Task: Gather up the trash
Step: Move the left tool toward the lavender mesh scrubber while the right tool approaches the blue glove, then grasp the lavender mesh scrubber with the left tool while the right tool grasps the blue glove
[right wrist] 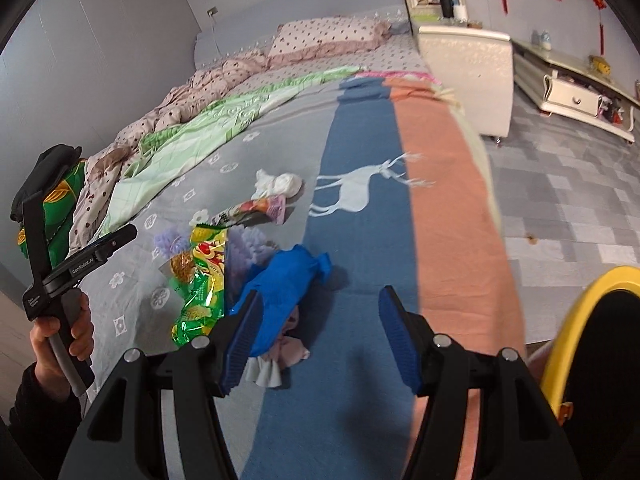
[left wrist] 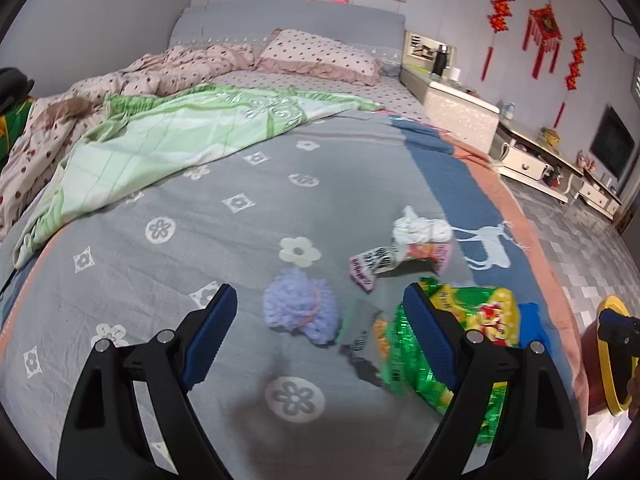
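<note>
A: Left wrist view. The left gripper hangs over the bed, fingers spread wide with nothing between them. What lies under it?

B: A lilac pompom, and just right of it a green and yellow snack wrapper, partly behind the right-hand finger. Beyond these lie a pink printed wrapper and a white crumpled tissue, the two touching.

A: Right wrist view?

B: The right gripper, fingers released and parted, empty. A blue crumpled wrapper lies by the left-hand finger; contact cannot be told, the edge being blurred. Pale crumpled scraps lie under it. A yellow-rimmed bin stands beside the bed at right.
</note>
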`<state>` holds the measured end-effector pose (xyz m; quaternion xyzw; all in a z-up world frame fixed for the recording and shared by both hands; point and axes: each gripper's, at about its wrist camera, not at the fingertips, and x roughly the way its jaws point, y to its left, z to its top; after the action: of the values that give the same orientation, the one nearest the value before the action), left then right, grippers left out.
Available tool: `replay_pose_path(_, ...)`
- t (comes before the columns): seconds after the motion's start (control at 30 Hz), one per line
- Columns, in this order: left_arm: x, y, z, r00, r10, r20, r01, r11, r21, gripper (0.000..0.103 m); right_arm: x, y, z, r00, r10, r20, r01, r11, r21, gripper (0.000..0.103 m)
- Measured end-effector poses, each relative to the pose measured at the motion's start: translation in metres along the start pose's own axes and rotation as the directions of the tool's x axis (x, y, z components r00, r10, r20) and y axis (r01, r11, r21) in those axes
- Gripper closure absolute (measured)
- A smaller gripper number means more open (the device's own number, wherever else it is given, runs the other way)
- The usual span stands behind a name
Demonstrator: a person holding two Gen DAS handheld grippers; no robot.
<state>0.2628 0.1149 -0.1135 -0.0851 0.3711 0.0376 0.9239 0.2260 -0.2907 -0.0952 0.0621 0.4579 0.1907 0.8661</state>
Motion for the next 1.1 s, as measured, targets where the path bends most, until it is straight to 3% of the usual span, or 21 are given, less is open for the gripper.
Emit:
replay_pose_path(0.3, 0.042, 0.031, -0.004, 0.998, 0.031, -0.055, -0.034, 0.998, -0.061, 0.022, 0.053, 0.006, 0.008, 0.996, 0.008, -0.091, -0.008, 1.0, 0.002, 0.046)
replay_pose_path(0.6, 0.084, 0.02, -0.004, 0.994, 0.013, -0.104, -0.018, 0.999, -0.044, 0.022, 0.087, 0.015, 0.012, 0.99, 0.019, -0.141, -0.023, 0.999, -0.025, 0.046)
replay_pose_path(0.77, 0.103, 0.002, -0.009, 0.99, -0.006, -0.139, 0.004, 1.0, -0.012, 0.039, 0.092, 0.024, 0.013, 0.99, 0.015, -0.138, -0.025, 0.997, -0.073, 0.049)
replay_pose_path(0.97, 0.111, -0.011, -0.015, 0.989, -0.015, -0.144, 0.018, 0.999, 0.026, 0.051, 0.1, 0.034, 0.013, 0.989, 0.011, -0.149, -0.029, 0.993, -0.116, 0.063)
replay_pose_path(1.1, 0.108, -0.009, -0.014, 0.991, -0.024, -0.134, 0.027, 0.999, 0.017, 0.058, 0.102, 0.042, 0.013, 0.989, 0.007, -0.145, -0.028, 0.989, -0.144, 0.087)
